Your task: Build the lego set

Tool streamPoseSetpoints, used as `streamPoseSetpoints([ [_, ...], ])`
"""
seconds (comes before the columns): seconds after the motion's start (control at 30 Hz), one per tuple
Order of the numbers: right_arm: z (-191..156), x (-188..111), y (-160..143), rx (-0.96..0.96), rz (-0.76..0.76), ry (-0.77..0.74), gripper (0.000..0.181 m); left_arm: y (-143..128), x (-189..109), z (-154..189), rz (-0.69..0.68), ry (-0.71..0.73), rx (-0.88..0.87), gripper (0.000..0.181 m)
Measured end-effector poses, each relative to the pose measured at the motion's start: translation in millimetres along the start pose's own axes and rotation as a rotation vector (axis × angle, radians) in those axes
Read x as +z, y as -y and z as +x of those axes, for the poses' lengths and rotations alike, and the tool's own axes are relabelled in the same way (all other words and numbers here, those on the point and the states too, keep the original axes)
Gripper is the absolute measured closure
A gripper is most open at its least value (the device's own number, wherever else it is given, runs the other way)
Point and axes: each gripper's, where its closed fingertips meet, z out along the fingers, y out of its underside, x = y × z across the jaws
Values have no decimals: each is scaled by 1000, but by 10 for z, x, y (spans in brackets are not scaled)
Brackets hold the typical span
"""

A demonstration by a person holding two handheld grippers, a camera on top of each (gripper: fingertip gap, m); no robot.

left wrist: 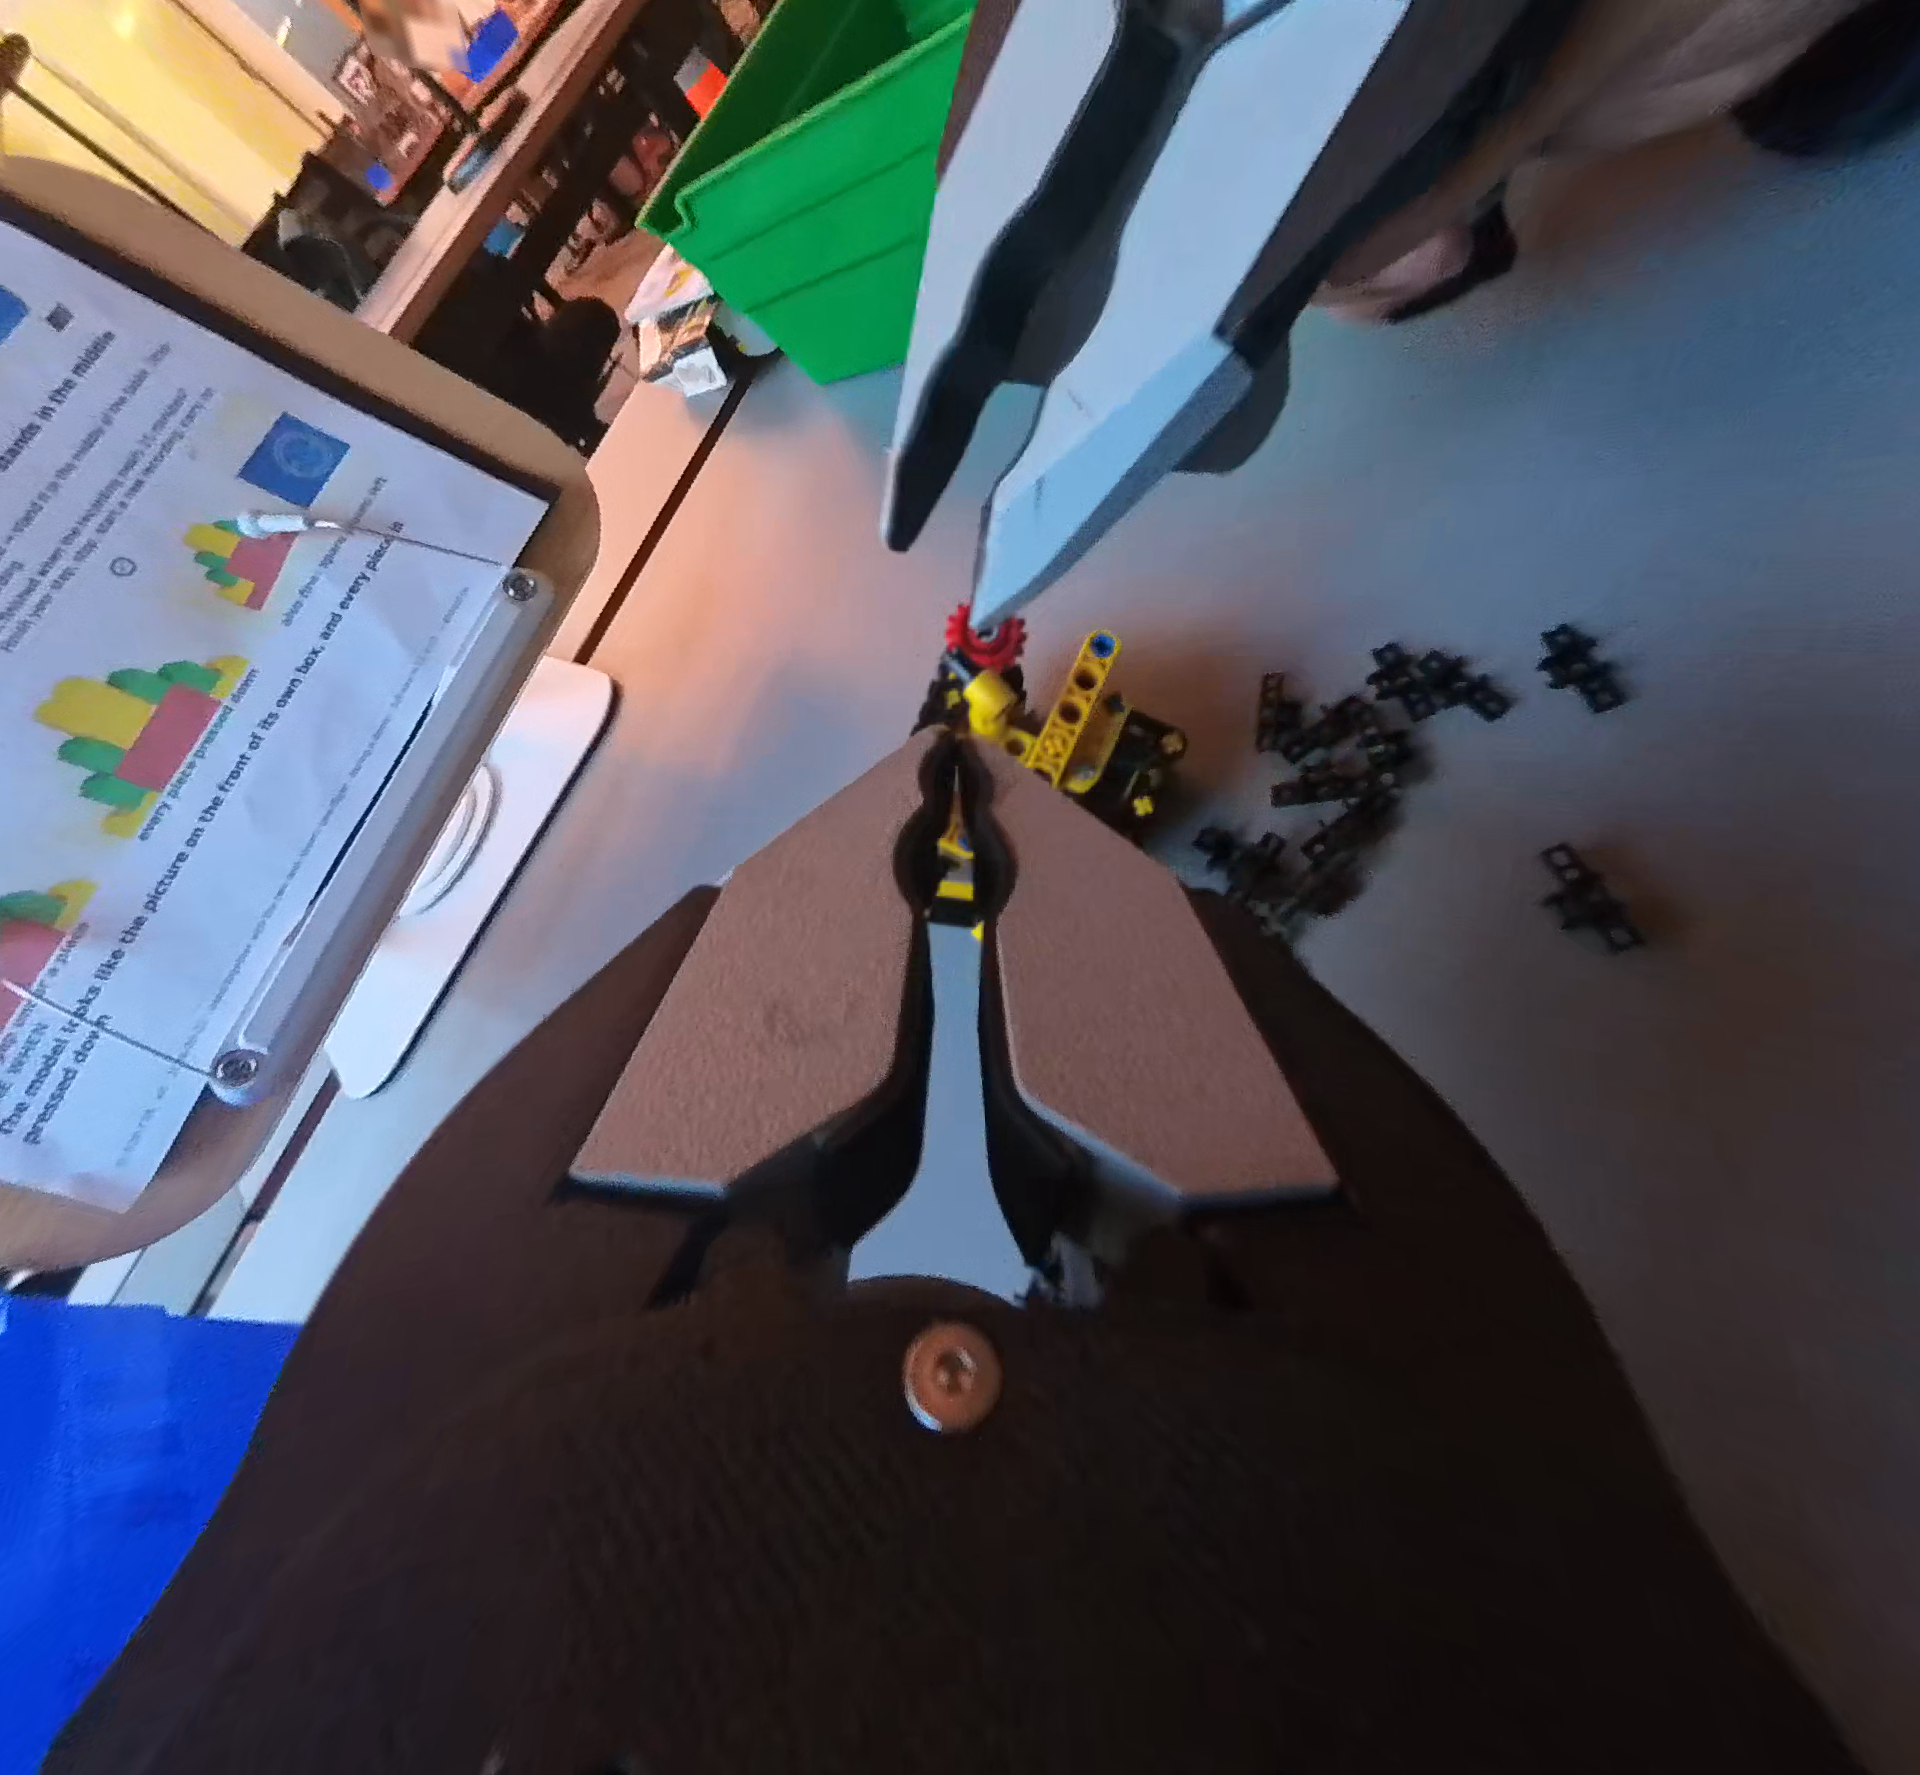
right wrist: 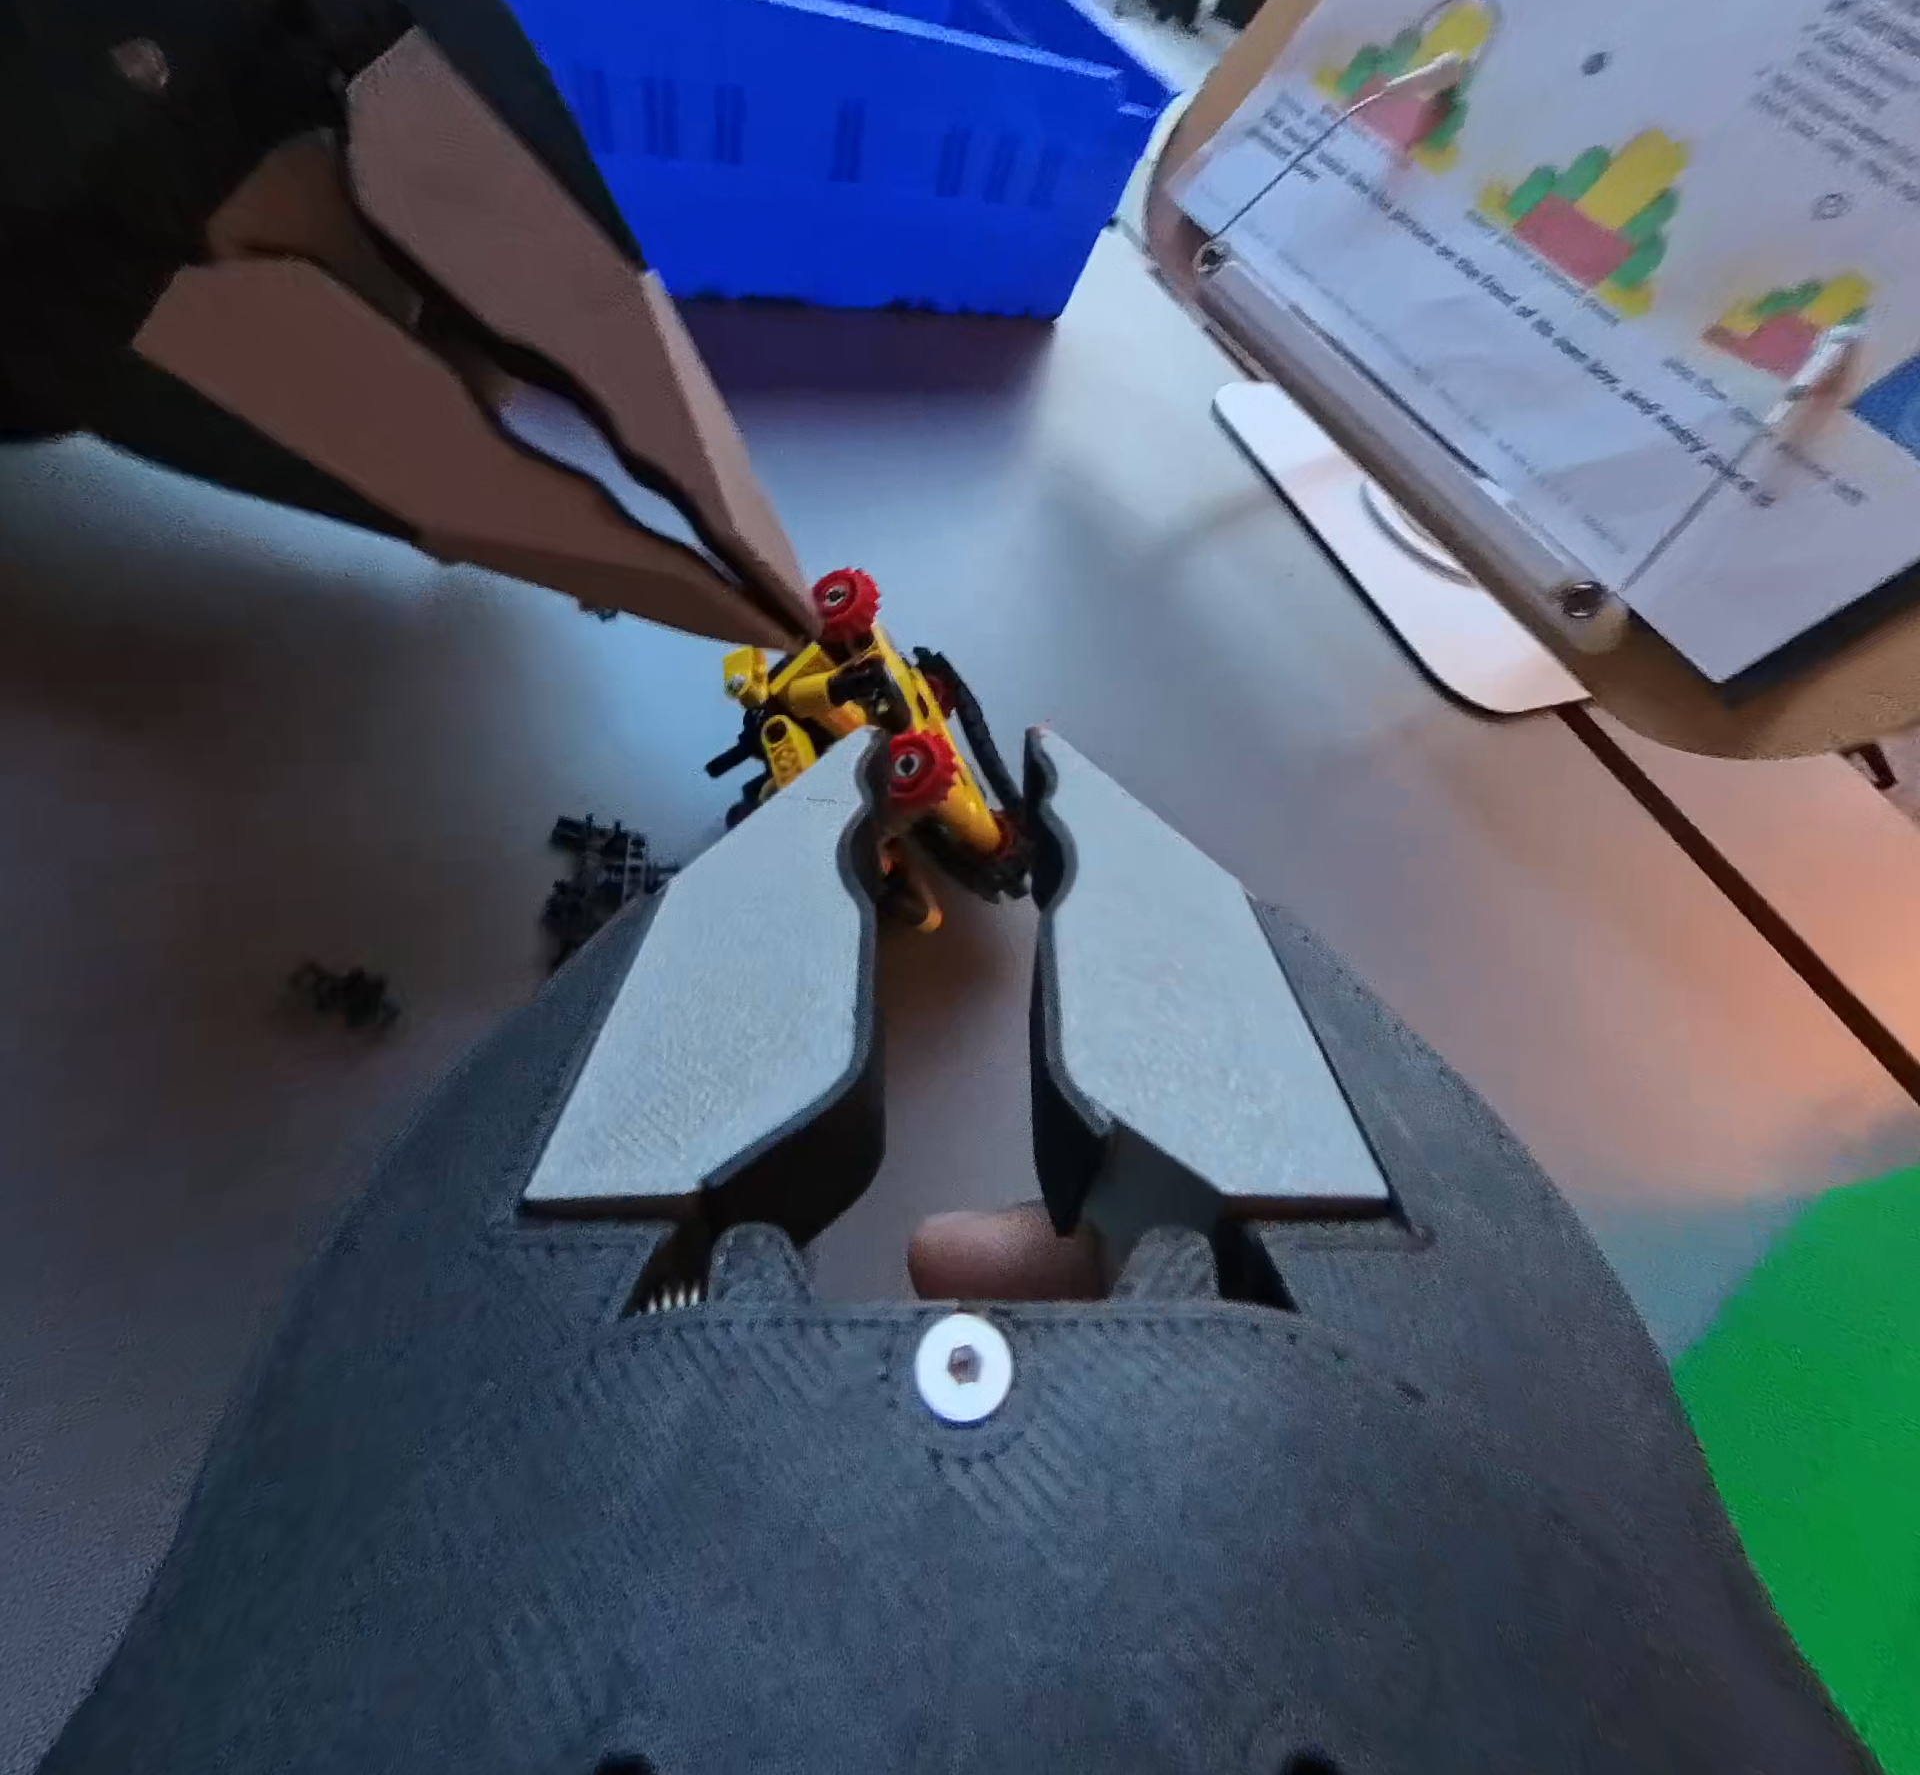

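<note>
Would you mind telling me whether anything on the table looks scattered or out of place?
Yes: small black track links lie strewn loose on the table beside the yellow model, a few strays apart from the main pile.

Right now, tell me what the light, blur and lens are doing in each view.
Left wrist view: strong wide-angle bend; the green bins and background are soft, the yellow lego model fairly sharp, an orange glow on the table. Right wrist view: the instruction sheet and blue bin are smeared, and the model casts a dark shadow between the right hand-held gripper fingers.
</note>
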Motion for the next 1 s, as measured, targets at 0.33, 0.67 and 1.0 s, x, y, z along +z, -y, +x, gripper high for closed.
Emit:
streamPoseSetpoints([
  [0.33, -152, 68, -86, -86, -67, 39, 163, 47, 56, 29, 23, -47, -139, 170],
  [0.67, -309, 73, -154, -71, -113, 62, 170, -120, 90, -88, -27, -12, -156, 175],
  [1.0, -177, 36, 225, 525, 78, 242, 178, -80, 107, -46, 21, -42, -134, 176],
])
